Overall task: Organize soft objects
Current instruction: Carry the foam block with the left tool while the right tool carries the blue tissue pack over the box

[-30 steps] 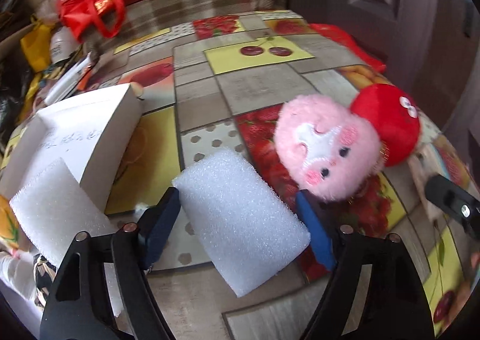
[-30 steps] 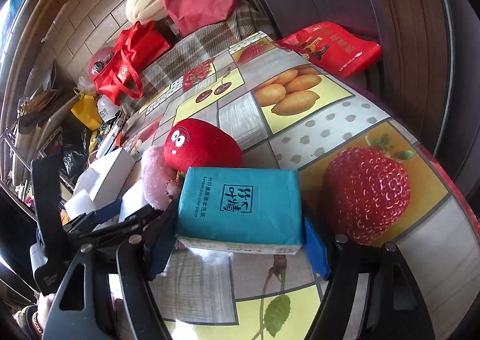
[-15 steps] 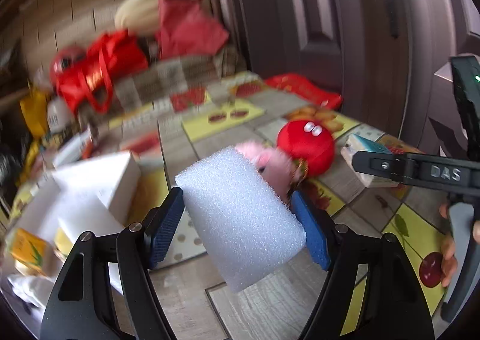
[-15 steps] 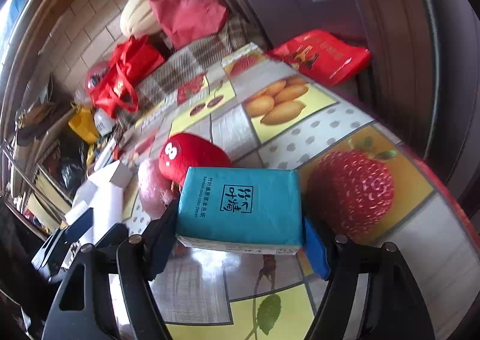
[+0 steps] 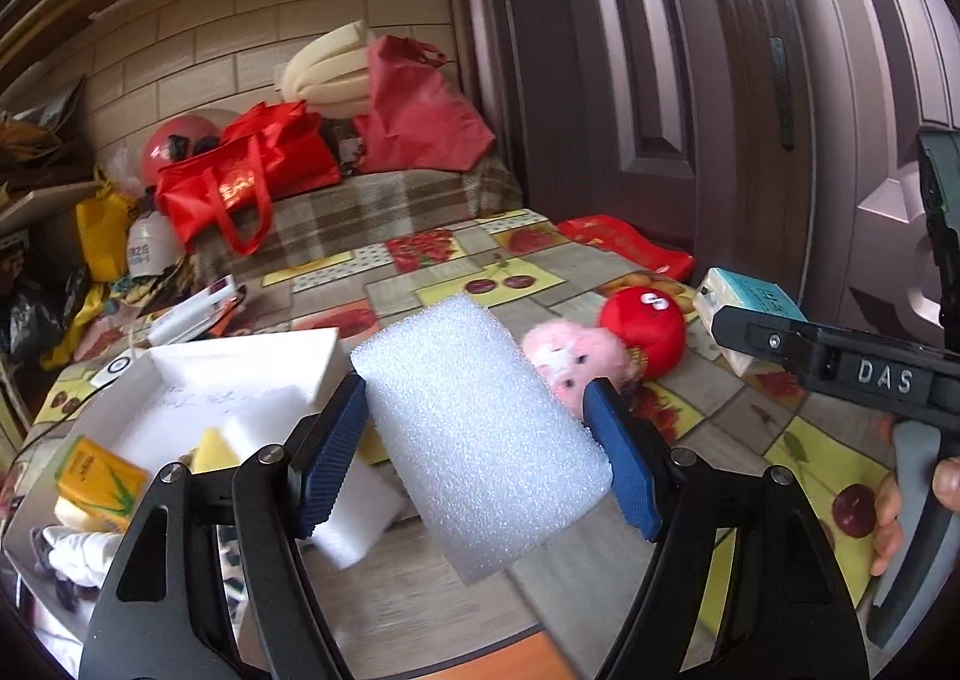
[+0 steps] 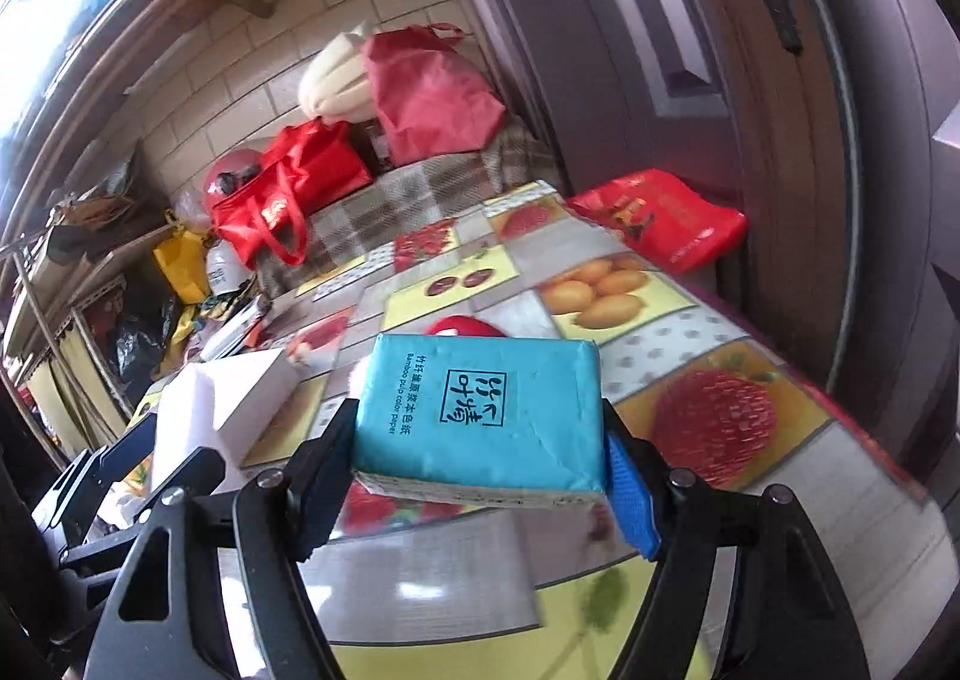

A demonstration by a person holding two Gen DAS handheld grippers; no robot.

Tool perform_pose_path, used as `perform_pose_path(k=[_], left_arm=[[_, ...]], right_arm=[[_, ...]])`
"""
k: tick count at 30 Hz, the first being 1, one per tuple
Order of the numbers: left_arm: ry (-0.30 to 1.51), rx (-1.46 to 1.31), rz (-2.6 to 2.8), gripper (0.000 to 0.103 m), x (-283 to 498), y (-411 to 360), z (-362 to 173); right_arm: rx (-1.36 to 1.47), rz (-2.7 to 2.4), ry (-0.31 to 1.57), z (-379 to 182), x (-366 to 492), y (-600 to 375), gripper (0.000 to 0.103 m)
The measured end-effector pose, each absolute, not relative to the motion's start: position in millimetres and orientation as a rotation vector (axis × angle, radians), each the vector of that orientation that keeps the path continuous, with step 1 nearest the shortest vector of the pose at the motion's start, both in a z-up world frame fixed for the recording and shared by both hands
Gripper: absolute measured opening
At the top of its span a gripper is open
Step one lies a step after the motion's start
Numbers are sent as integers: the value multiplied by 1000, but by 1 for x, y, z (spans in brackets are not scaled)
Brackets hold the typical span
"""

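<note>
My left gripper (image 5: 480, 452) is shut on a white foam block (image 5: 474, 434) and holds it above the fruit-patterned tablecloth (image 5: 600, 554). My right gripper (image 6: 480, 470) is shut on a teal tissue pack (image 6: 480, 410), also lifted off the table; the same tissue pack (image 5: 750, 308) and the right gripper show at the right of the left wrist view. A pink plush toy (image 5: 570, 356) and a red plush toy (image 5: 642, 329) lie on the table behind the foam. In the right wrist view only the top of the red plush (image 6: 462, 326) shows above the pack.
A white box (image 5: 240, 380) stands open at the left with a yellow carton (image 5: 99, 473) and another foam piece (image 5: 360, 512) beside it. Red bags (image 5: 252, 182) and clutter fill the far end. A dark door (image 5: 660, 80) stands at the right. A person's fingers (image 5: 888, 512) grip the right handle.
Both grippers have risen with their loads. The left one lifted the foam block off the table and tilted up, so the far wall and door came into view. The right view shifted likewise.
</note>
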State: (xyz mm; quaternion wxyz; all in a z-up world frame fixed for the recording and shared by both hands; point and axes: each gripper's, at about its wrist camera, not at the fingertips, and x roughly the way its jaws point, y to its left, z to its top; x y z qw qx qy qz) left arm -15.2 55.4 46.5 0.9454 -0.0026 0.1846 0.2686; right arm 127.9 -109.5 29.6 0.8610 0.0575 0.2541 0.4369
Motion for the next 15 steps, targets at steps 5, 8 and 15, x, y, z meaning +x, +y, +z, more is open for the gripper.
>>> perform_pose_path(k=[5, 8, 15], left_arm=[[374, -38, 579, 74, -36, 74, 46], [370, -69, 593, 74, -49, 84, 45], [359, -79, 627, 75, -72, 98, 43]], right_arm=[[39, 935, 472, 34, 104, -87, 74], [-2, 939, 440, 36, 92, -76, 74], [-24, 980, 406, 37, 66, -56, 74]])
